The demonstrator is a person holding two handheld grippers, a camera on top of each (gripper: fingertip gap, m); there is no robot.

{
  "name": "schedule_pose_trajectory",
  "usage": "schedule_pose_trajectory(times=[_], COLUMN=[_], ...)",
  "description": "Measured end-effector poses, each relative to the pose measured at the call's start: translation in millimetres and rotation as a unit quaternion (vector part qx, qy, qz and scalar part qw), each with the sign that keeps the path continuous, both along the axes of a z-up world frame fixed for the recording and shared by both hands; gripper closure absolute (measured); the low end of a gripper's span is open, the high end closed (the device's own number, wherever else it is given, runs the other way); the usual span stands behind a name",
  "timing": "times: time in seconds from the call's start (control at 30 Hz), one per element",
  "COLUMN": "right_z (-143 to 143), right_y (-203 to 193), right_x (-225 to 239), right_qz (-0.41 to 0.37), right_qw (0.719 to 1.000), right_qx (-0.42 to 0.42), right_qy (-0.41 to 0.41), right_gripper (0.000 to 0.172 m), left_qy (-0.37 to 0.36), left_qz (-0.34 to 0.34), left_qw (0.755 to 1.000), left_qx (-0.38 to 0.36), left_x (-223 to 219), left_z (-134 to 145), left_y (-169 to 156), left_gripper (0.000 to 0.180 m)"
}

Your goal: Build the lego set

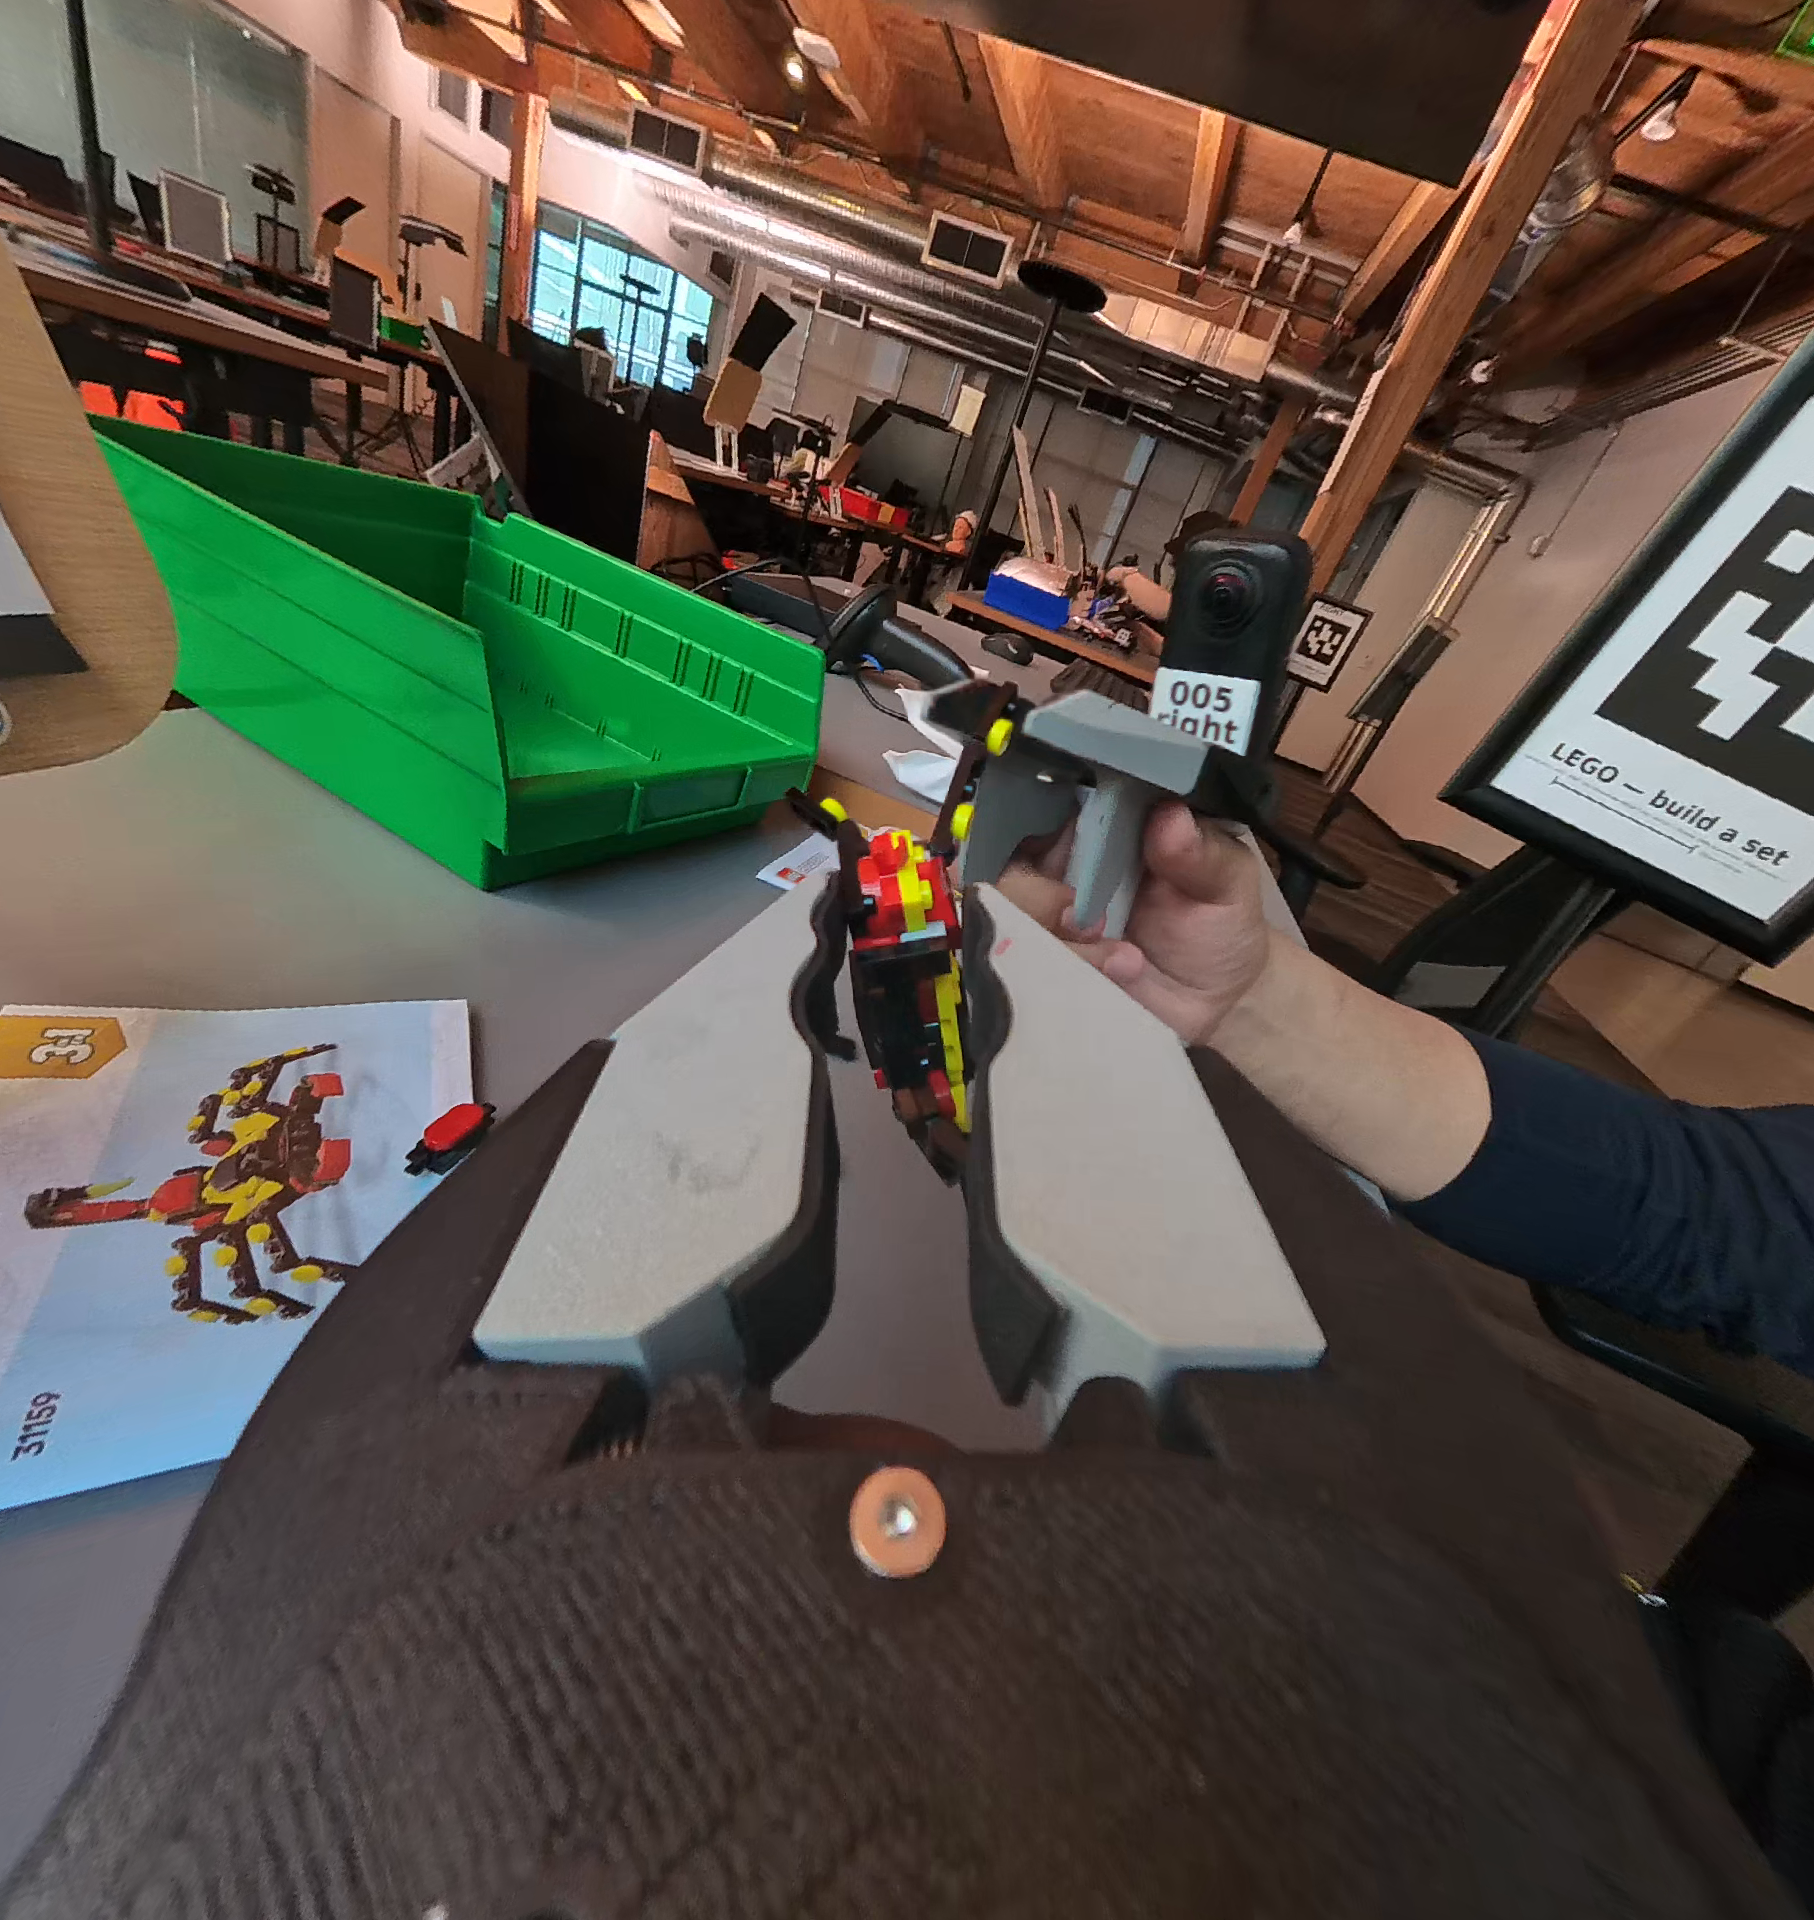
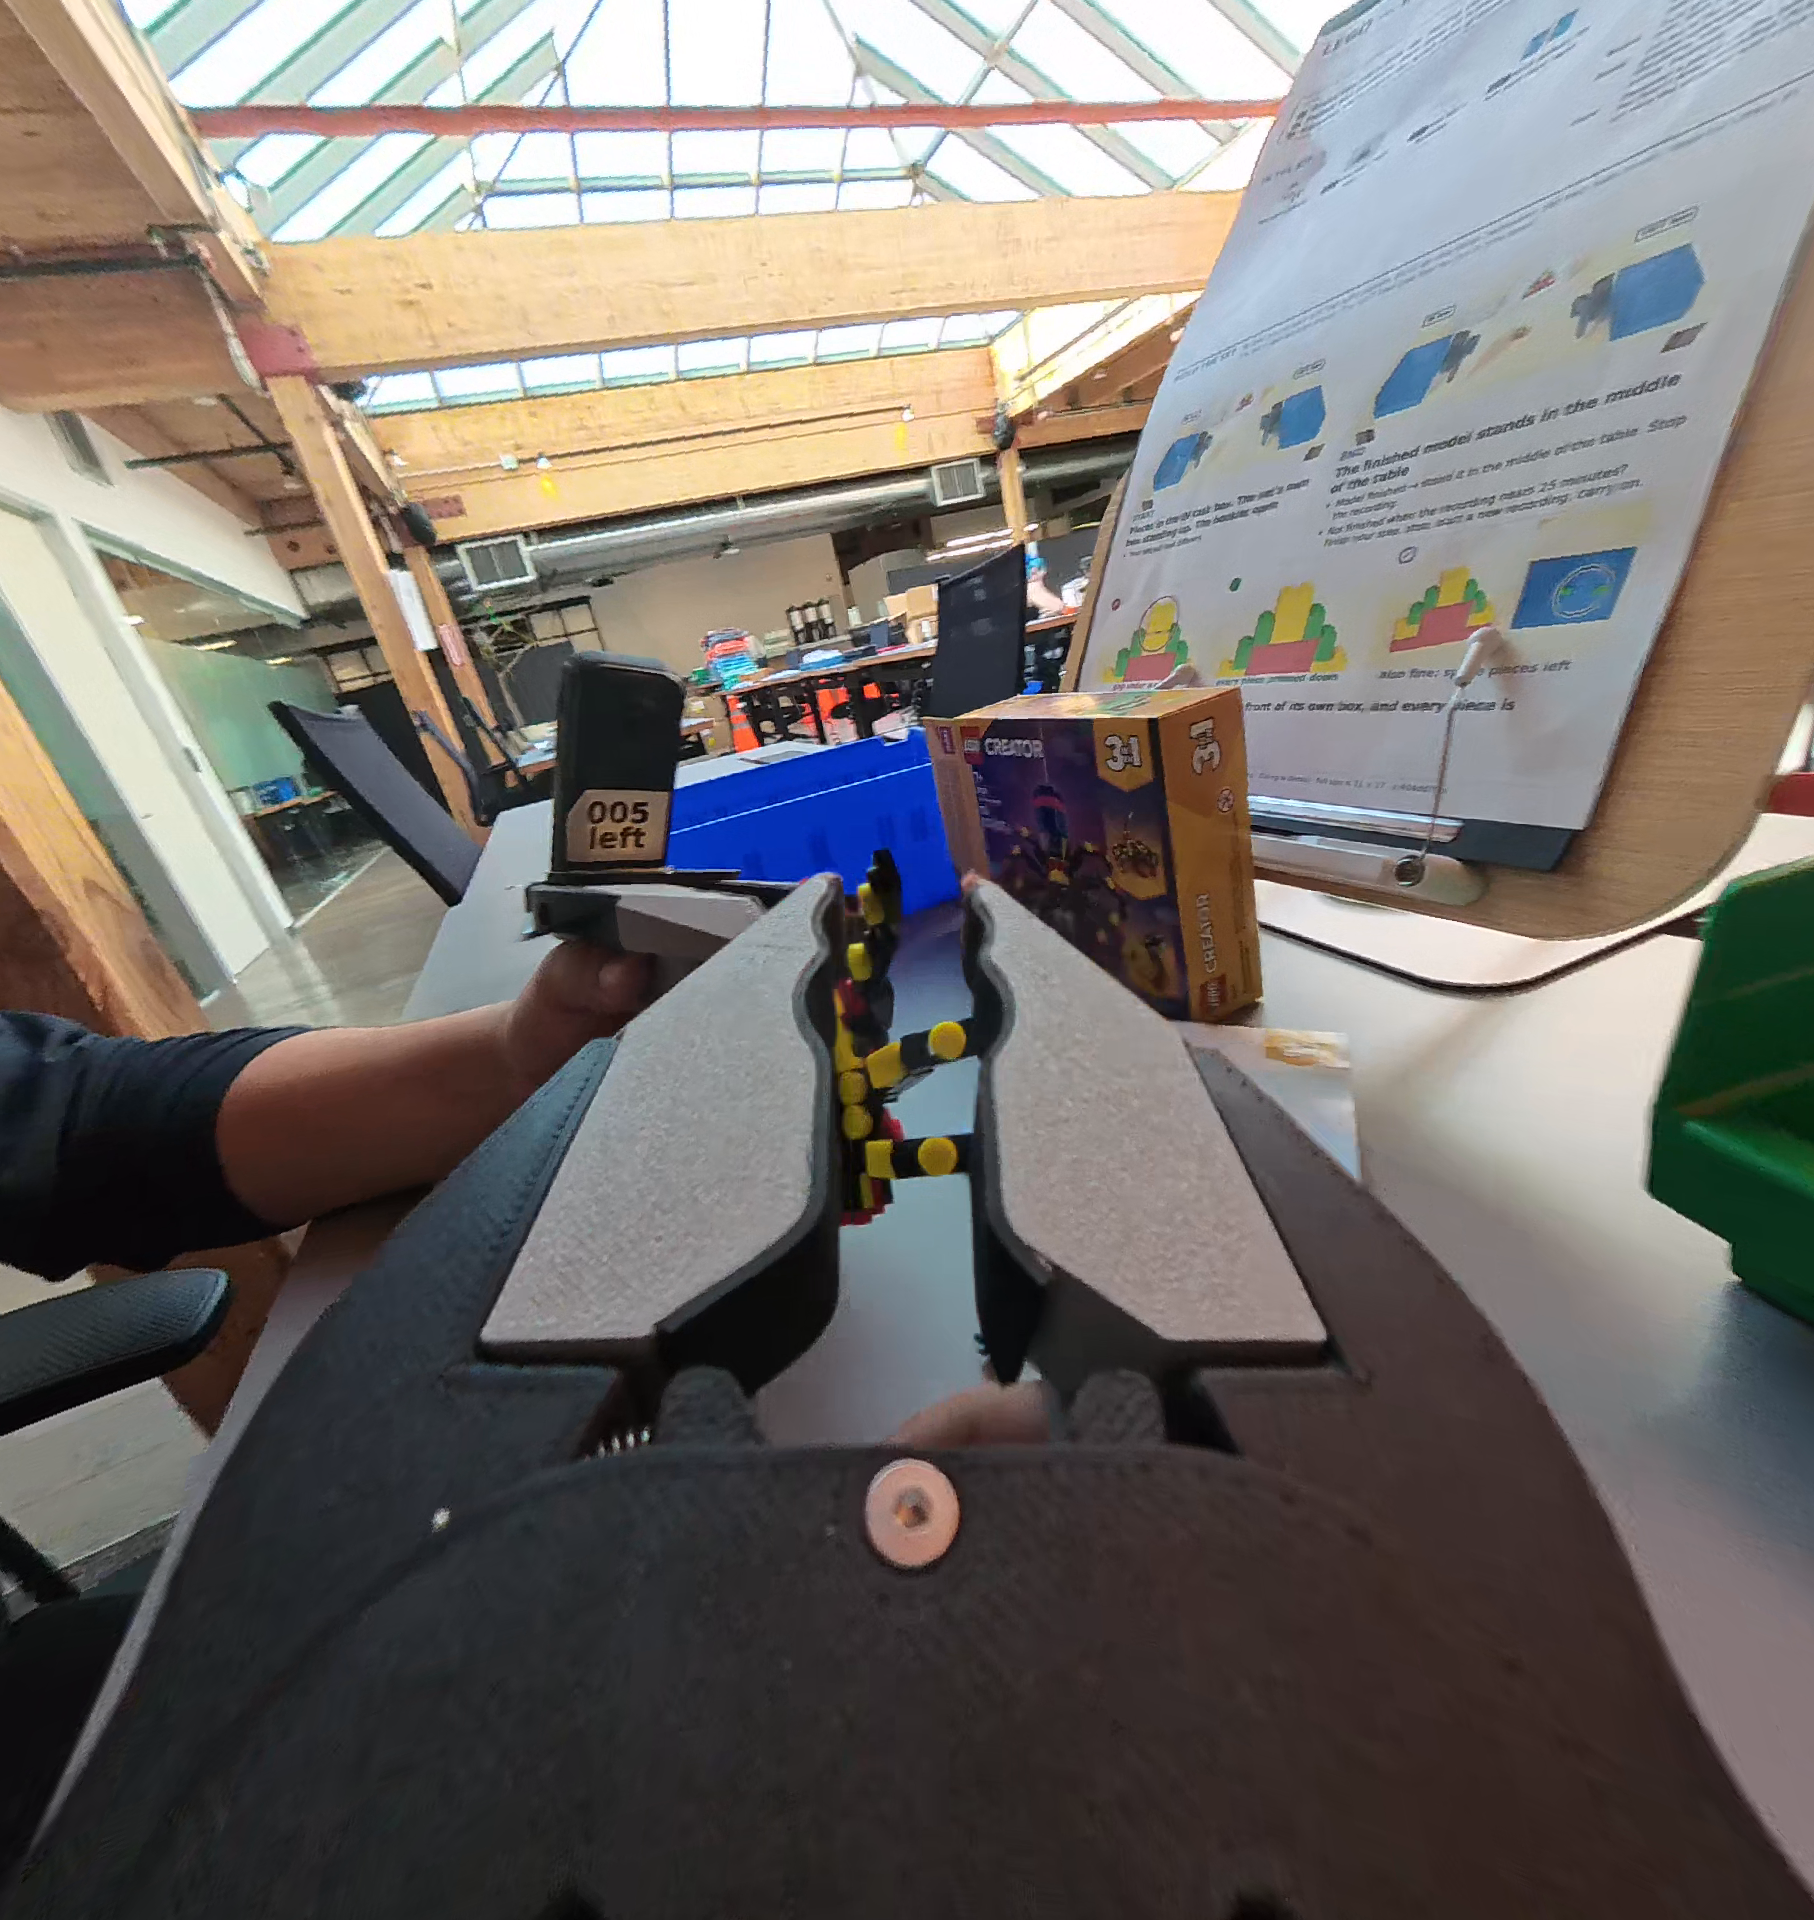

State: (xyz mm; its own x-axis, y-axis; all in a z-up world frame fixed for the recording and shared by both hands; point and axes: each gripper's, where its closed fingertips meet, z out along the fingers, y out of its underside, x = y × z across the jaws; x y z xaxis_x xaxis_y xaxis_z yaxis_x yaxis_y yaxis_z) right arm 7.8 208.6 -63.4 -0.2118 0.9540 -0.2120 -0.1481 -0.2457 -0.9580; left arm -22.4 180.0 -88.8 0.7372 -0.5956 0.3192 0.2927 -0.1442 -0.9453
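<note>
Left wrist view shows the left tongs [image 1: 898, 935] narrowed on a red, yellow and dark brick model [image 1: 908, 997], lifted off the counter [image 1: 259, 883], seemingly to steady it. The right tongs [image 2: 898, 935] stand narrow around the model's yellow-tipped legs [image 2: 924, 1049]; the near side lies against one pad [image 2: 820, 1039], yet a clamp cannot be told. A green bin [image 1: 415, 644] and booklet [image 1: 155, 1226] lie beside.

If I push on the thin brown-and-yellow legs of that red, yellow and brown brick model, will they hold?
Probably not: the brick model is small snapped-together pieces, and its legs look slender and jointed, so they would likely swivel or pop off. The chunky body seems stiffer.
</note>
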Motion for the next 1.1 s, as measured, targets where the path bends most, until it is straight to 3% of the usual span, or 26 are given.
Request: schedule_pose_trajectory(times=[0.13, 0.23, 0.4, 0.57, 0.7, 0.87, 0.97, 1.1], right_z=[-13.0, -26.9, -30.0, -41.7, -39.1, -24.4, -23.7, -23.1], right_y=[-25.6, -29.2, -24.5, -15.0, -13.3, -16.9, -19.1, -30.1], right_x=[-8.4, -16.3, -17.9, -23.7, -24.1, -17.3, -16.5, -15.9], right_qz=[0.051, 0.027, 0.0, -0.117, -0.168, -0.129, -0.113, -0.074], right_qw=[0.998, 0.994, 0.988, 0.936, 0.898, 0.942, 0.95, 0.96], right_qx=[0.029, 0.086, 0.133, 0.313, 0.391, 0.301, 0.283, 0.264], right_qy=[-0.032, -0.058, -0.074, -0.109, -0.107, -0.069, -0.069, -0.062], right_gripper=[0.153, 0.164, 0.164, 0.164, 0.163, 0.165, 0.164, 0.164], left_qy=[-0.007, 0.015, 0.026, 0.052, 0.058, 0.02, 0.068, 0.119], left_qz=[-0.02, -0.024, -0.013, 0.014, 0.023, -0.012, 0.001, -0.002], left_qw=[1.0, 0.999, 0.999, 0.998, 0.998, 0.999, 0.997, 0.993], left_qx=[0.019, 0.031, 0.024, -0.029, -0.032, -0.024, -0.019, 0.023], left_x=[7.6, 12.8, 11.4, 4.9, 4.1, 8.5, 12.3, 19.2], left_z=[6.1, 5.7, 1.1, -19.7, -20.8, -12.1, -19.2, -16.7], left_y=[-4.9, -7.2, -3.7, 6.3, 8.0, 2.2, 3.5, -2.1], left_gripper=[0.161, 0.162, 0.162, 0.162, 0.162, 0.162, 0.156, 0.161])
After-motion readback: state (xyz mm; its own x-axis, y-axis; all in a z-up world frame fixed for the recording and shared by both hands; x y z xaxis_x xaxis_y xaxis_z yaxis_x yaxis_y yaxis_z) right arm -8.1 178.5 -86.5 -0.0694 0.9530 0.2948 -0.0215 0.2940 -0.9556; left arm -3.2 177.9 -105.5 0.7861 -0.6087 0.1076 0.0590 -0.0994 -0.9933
